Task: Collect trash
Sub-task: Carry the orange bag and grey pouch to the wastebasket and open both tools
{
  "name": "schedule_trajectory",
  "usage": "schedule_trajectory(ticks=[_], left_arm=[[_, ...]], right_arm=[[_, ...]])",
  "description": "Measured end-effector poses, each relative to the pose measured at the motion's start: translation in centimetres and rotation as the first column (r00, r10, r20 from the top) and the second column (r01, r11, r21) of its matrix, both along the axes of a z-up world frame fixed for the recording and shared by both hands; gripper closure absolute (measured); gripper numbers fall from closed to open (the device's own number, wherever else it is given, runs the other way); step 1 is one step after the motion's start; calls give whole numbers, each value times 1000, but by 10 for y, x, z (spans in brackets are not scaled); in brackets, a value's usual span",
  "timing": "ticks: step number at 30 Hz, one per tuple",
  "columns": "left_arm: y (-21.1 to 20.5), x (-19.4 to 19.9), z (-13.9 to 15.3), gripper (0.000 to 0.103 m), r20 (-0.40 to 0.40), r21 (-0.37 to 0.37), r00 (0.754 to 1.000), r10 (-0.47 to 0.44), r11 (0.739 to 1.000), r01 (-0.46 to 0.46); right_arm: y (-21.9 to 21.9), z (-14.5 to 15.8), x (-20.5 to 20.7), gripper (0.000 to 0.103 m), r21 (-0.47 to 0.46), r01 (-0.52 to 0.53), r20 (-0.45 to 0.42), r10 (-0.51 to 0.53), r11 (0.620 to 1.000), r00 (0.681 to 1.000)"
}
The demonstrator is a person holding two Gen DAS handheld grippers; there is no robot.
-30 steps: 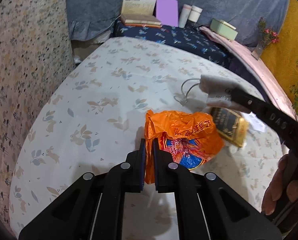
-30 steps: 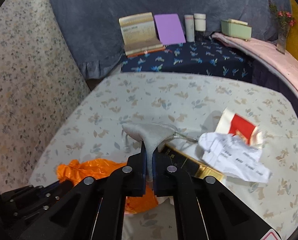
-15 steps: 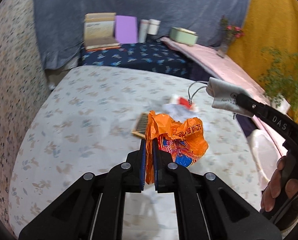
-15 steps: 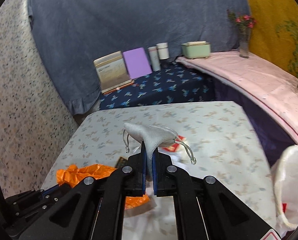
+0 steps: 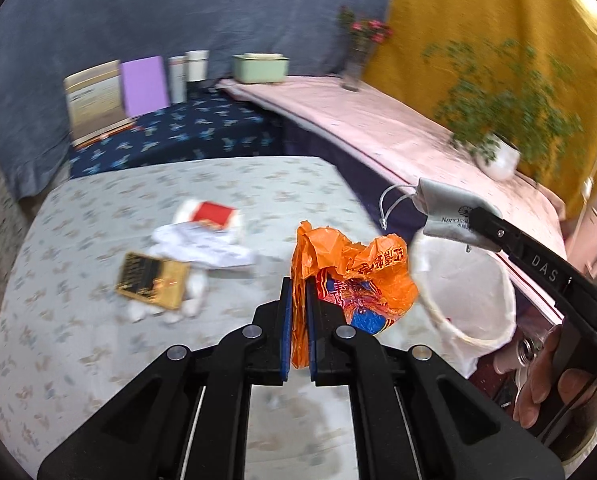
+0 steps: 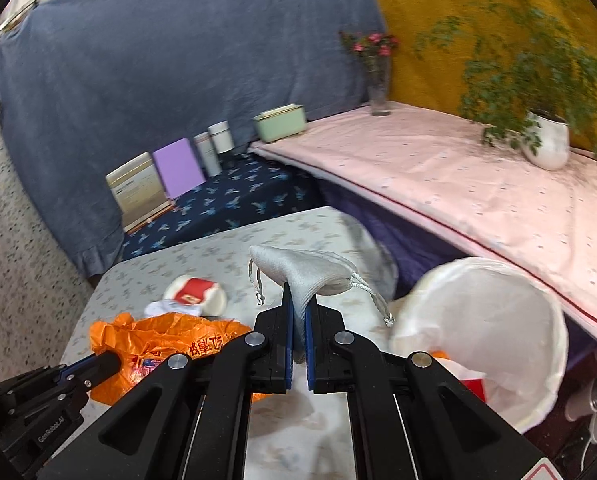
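Note:
My left gripper (image 5: 297, 292) is shut on a crumpled orange plastic bag (image 5: 354, 276), held above the floral table (image 5: 98, 340). My right gripper (image 6: 297, 300) is shut on a small grey drawstring pouch (image 6: 306, 270); the pouch (image 5: 446, 210) also shows at the right of the left wrist view, over a white-lined bin (image 5: 470, 300). The bin (image 6: 494, 332) stands off the table's right edge with red and orange scraps inside. The orange bag (image 6: 166, 344) hangs at lower left in the right wrist view. On the table lie a gold packet (image 5: 152, 280), crumpled white paper (image 5: 206, 246) and a red-and-white wrapper (image 5: 212, 214).
A pink-covered ledge (image 6: 458, 184) runs along the right with a potted plant (image 6: 546, 140), a flower vase (image 6: 378, 84) and a green box (image 6: 280, 124). A dark blue floral surface (image 5: 178, 136) behind the table holds books and cups. A person's hand (image 5: 546, 396) grips the right tool.
Both grippers have swung to the right and risen with their loads. The bin, out of view a second ago, has come into view, and the pouch now hangs near it.

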State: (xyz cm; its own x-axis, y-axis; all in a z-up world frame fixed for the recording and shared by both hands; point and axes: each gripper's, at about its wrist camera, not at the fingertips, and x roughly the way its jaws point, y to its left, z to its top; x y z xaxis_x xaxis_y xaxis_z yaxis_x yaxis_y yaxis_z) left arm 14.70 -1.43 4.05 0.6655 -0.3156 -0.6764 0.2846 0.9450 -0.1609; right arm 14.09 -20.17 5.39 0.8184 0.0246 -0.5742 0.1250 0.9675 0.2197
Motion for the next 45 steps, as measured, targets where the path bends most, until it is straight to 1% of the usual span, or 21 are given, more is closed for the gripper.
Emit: schedule_trajectory(ticks=[4,9,15,27,35,36,39,40,41,42,45], left_arm=[[-35,1,0,97,2,15,998,-59,998,59],[-76,3,0,97,2,34,992,-127,991,126],[-117,6,-1,97,1,37,983,-181,983,181],[-183,12,-14,97,-21,50,963,-269,962,270],[-209,21,-25,97,-48,53,956,-288,955,291],[-211,23,-26,97,-51,49,955,-293,954,295],[-214,26,-28,93,-53,32,955,-291,956,293],[-214,27,-29,86,-57,31,956,-287,957,289],[-214,27,-30,76,-60,32,957,-283,958,286],[-214,28,-31,72,-59,32,959,-279,959,281],[-212,28,-31,63,-48,39,961,-274,960,276]], right_arm=[[-38,-6,-17,99,9,70,-5,-70,998,998],[-71,-14,-35,99,13,145,-15,-145,989,989],[-105,-29,-50,99,21,204,-44,-203,979,978],[-147,-45,-67,98,42,282,-77,-278,959,958],[-164,-54,-67,97,49,308,-96,-303,950,948],[-165,-54,-67,95,49,309,-96,-303,950,948],[-167,-54,-66,90,54,320,-90,-315,946,945],[-167,-54,-66,83,56,324,-87,-319,944,944],[-168,-53,-67,78,54,332,-82,-327,942,941],[-168,-53,-67,71,54,338,-75,-333,940,940],[-168,-50,-66,70,55,337,-70,-333,940,940]])
